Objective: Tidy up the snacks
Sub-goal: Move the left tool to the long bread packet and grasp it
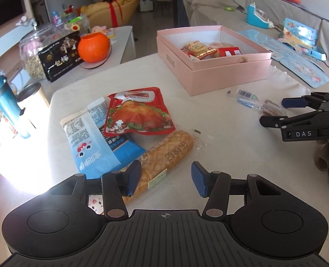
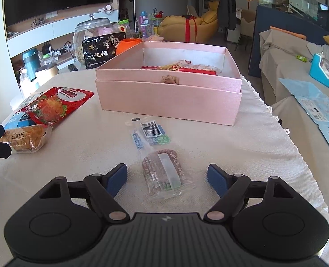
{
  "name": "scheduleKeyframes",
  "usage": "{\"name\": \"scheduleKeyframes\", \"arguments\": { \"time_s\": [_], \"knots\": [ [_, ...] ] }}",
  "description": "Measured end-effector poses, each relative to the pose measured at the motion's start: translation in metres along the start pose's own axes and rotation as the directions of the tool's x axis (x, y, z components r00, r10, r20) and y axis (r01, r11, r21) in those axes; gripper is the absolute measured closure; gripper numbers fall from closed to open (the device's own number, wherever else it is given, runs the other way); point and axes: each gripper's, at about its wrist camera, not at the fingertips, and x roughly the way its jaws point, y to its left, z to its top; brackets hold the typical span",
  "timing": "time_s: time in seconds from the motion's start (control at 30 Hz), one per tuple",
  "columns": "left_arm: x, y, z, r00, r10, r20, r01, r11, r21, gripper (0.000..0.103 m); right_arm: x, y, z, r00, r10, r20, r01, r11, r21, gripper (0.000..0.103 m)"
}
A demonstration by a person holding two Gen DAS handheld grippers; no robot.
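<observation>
Left tongs [image 1: 165, 179]: open, blue pads spread wide, low over the bench [image 1: 220, 133]; the near end of the bread roll lies against the left pad, not gripped.
Right tongs [image 2: 167, 179]: open, level and low, with the clear-wrapped brown snack [image 2: 163, 173] lying between the pads and touching neither; their side reads "DAS" in the left wrist view.
Bread roll [image 1: 164, 158]: clear wrapper with printed Chinese characters and a small green label, running ahead of the left tongs.
Red pouch [image 1: 137, 111]: roast chicken picture and a little chef, just beyond the roll.
Blue-and-white packet [image 1: 91, 142]: fine print and a cartoon face, ahead-left of the left tongs, under the red pouch.
Barcode sachet [image 2: 150, 131]: white barcode sticker, beyond the brown snack.
Pink box [image 2: 169, 98]: open, farther ahead of the right tongs, holding red and yellow wrapped snacks.
Black bag [image 1: 59, 56]: reads "一包梅", far ahead-left.
</observation>
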Motion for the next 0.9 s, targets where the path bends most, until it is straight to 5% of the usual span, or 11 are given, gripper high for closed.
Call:
{"name": "scheduleKeyframes", "arguments": {
  "time_s": [0.2,0.5,0.67,0.9],
  "knots": [
    [0.008,0.007,0.001,0.998,0.058,-0.012,-0.059,0.998,-0.01,0.047,0.002,-0.001,0.0,1.0,0.025,-0.011,-0.025,1.0,-0.002,0.015],
    [0.004,-0.02,0.006,1.0,0.005,-0.012,-0.005,0.999,-0.042,0.044,0.005,-0.002,0.002,0.996,0.077,-0.039,-0.079,0.996,-0.031,0.006],
    [0.002,-0.03,0.0,0.988,-0.15,-0.019,0.147,0.983,-0.106,0.047,0.003,0.001,0.002,0.998,0.053,-0.034,-0.054,0.998,-0.033,0.01],
    [-0.032,-0.039,-0.007,0.988,-0.12,0.097,0.128,0.989,-0.076,0.048,-0.021,-0.02,0.039,0.999,0.045,-0.028,-0.042,0.992,0.119,0.019]
  ]
}}
